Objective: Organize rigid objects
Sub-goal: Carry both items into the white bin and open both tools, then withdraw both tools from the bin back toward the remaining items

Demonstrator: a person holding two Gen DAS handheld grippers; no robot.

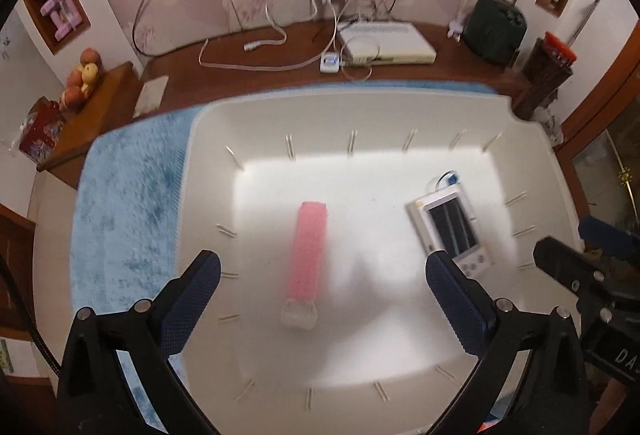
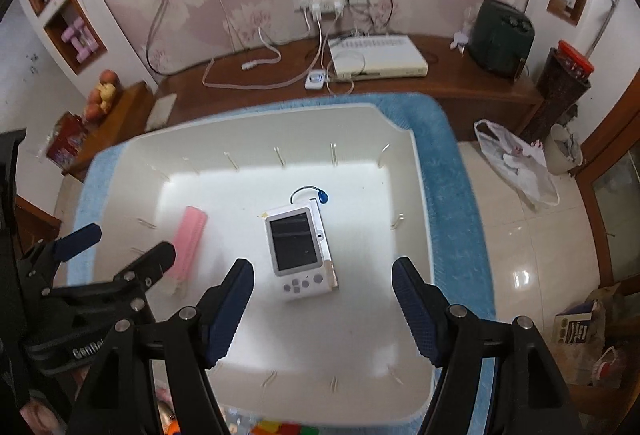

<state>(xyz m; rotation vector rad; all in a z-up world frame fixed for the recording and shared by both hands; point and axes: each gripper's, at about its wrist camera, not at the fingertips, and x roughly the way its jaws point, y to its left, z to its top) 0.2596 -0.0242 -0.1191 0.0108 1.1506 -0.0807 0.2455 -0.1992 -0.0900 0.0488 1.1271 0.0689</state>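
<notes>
Two things already lie in the bin (image 2: pixel 416 171): the pink bar (image 1: pixel 307 251) on its left part, the handheld console (image 2: pixel 298 249) at its middle. The left gripper (image 1: pixel 320 299) and right gripper (image 2: pixel 322 309) hang above the bin, spread and empty. Coloured pieces below the bin seem left to sort.

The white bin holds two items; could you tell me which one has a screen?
The white handheld console, lying flat beside the pink bar in the white bin, has a dark screen and buttons.

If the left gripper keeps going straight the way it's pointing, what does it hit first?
Most likely the pink bar lying on the white bin's floor: it sits between the open left gripper fingers, untouched. Depth is hard to judge through the fisheye.
</notes>
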